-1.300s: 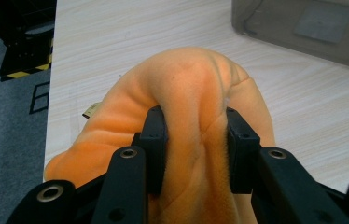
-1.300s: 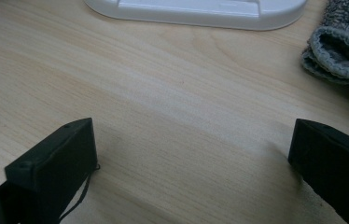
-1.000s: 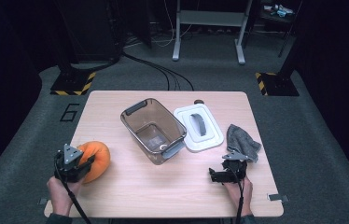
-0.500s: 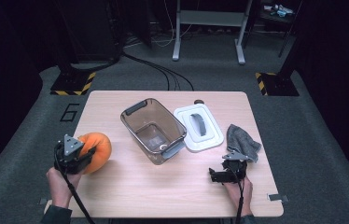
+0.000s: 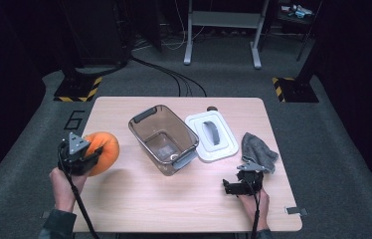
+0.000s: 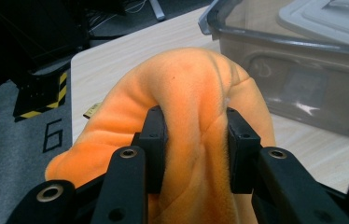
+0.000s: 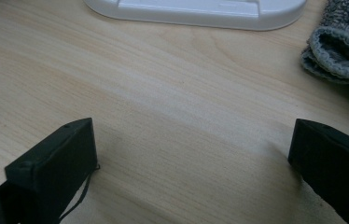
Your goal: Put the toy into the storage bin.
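Orange plush (image 6: pixel 196 107) sat pinched between the left gripper's (image 6: pixel 195 140) jaws, lifted at the table's (image 5: pixel 139 199) near left corner. At the near right, the right gripper (image 7: pixel 191 154) rested with jaws spread wide, empty. Farther off stood a clear bin (image 5: pixel 163 138), a white lid (image 5: pixel 212 136) and a grey cloth (image 5: pixel 258 152).

Between our left tool (image 5: pixel 85 155), clamped on the orange plush (image 5: pixel 102 152), and the clear bin (image 5: pixel 163 139) lies bare worktop (image 5: pixel 174 199). Our right tool (image 5: pixel 237 186) has the white lid (image 5: pixel 211 137) ahead and the grey cloth (image 5: pixel 257 152) just beside.
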`<state>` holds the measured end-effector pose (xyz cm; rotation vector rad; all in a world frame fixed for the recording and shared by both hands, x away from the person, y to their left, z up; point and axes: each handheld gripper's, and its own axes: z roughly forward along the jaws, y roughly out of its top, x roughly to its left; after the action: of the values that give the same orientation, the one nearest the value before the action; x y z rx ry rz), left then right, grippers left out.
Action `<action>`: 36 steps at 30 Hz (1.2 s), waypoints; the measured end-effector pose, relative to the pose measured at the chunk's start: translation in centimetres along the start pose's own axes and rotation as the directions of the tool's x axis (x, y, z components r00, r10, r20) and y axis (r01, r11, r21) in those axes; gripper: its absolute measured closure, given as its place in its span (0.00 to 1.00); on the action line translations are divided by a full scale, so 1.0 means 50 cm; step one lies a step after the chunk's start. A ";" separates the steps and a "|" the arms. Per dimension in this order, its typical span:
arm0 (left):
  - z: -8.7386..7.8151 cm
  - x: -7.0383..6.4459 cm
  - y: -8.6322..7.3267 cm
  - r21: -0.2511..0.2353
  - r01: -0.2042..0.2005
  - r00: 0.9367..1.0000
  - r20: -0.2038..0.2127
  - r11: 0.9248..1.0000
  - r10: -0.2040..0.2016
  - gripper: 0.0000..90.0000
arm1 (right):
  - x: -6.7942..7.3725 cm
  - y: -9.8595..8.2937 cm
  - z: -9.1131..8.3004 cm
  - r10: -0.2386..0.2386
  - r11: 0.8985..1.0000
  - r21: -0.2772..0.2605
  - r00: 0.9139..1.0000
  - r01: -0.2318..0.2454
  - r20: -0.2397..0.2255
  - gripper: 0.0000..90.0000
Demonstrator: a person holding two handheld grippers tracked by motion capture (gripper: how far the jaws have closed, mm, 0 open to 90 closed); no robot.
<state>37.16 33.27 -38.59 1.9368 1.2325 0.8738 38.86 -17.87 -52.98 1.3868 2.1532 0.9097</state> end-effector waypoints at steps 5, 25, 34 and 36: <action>0.001 0.006 0.021 -0.001 -0.007 1.000 -0.002 1.000 0.007 0.73 | 0.000 0.000 0.000 0.000 1.000 -0.001 1.000 0.000 0.000 0.00; 0.016 0.030 0.101 -0.019 -0.027 0.999 -0.019 0.999 0.027 0.73 | 0.000 0.000 0.000 0.000 1.000 -0.002 1.000 0.000 0.000 0.00; 0.029 0.024 0.138 -0.027 -0.050 0.999 -0.019 0.998 0.049 0.73 | 0.000 0.000 0.000 0.000 1.000 -0.001 1.000 0.000 0.000 0.00; 0.031 0.022 0.146 -0.028 -0.057 0.998 -0.019 0.998 0.056 0.73 | 0.000 0.000 0.000 0.001 1.000 -0.003 1.000 -0.001 -0.001 0.00</action>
<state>42.27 31.62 -33.28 1.9535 1.1745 0.9346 38.85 -17.88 -53.00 1.3864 2.1517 0.9134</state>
